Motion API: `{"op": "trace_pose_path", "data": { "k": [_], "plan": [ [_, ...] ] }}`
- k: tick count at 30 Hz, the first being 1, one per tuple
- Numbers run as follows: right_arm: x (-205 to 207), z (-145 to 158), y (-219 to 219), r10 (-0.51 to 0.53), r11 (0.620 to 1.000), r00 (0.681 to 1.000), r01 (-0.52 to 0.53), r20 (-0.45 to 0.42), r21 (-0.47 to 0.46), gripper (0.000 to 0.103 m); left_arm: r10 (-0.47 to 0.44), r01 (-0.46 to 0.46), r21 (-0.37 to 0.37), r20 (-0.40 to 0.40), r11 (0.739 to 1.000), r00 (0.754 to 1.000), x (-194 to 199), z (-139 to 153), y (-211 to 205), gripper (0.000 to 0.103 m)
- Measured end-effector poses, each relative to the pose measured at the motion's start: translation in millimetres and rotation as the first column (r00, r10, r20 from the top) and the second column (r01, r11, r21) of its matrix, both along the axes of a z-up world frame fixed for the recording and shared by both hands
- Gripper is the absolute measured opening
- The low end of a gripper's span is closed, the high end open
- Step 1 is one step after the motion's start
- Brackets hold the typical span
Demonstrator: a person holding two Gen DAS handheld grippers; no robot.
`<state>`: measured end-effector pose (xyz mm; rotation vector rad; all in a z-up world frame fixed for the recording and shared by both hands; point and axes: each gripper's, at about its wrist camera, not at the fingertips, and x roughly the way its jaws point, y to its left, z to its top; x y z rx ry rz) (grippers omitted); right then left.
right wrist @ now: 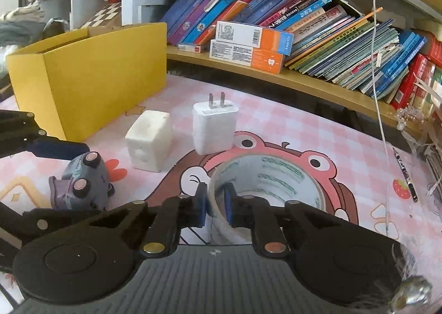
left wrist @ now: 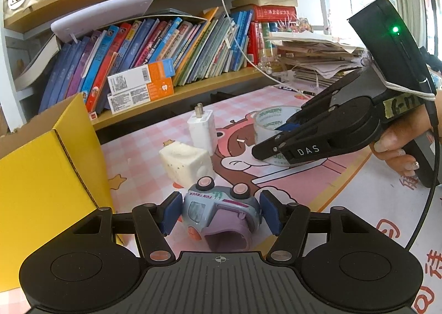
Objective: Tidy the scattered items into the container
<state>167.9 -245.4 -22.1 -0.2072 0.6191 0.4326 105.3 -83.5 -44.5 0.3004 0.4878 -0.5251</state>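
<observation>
A grey-purple toy truck (left wrist: 221, 214) lies overturned on the pink mat, wheels up, between the blue pads of my left gripper (left wrist: 219, 211), which is open around it without touching. The truck also shows in the right wrist view (right wrist: 83, 184). My right gripper (right wrist: 215, 207) is shut on the near wall of a clear tape roll (right wrist: 265, 184), one pad inside and one outside; the roll also shows in the left wrist view (left wrist: 268, 123). A white foam cube (right wrist: 149, 140) and a white charger plug (right wrist: 214, 128) stand on the mat. The yellow cardboard box (right wrist: 91, 76) stands open at the left.
A low wooden shelf (right wrist: 304, 79) full of leaning books runs behind the mat, with two orange-white cartons (right wrist: 248, 48) on it. A white cable (right wrist: 378, 93) hangs down at the right. A pen (right wrist: 406, 175) lies at the mat's right edge.
</observation>
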Motion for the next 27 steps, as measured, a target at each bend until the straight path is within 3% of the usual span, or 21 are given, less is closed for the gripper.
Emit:
{"op": "trace_pose_path", "data": {
  "k": [11, 27],
  "plan": [
    [-2.9, 7.3, -2.0, 0.000, 1.000, 1.000, 0.000, 0.021, 0.025, 0.012, 0.002, -0.002, -0.009, 0.013, 1.000, 1.000, -3.3, 1.6, 3.8, 0.061],
    [-12.3, 14.9, 3.5, 0.018, 0.998, 1.000, -0.019, 0.017, 0.064, 0.012, -0.049, 0.057, -0.121, 0.062, 0.991, 0.997, -22.0, 29.7, 17.9, 0.061]
  ]
}}
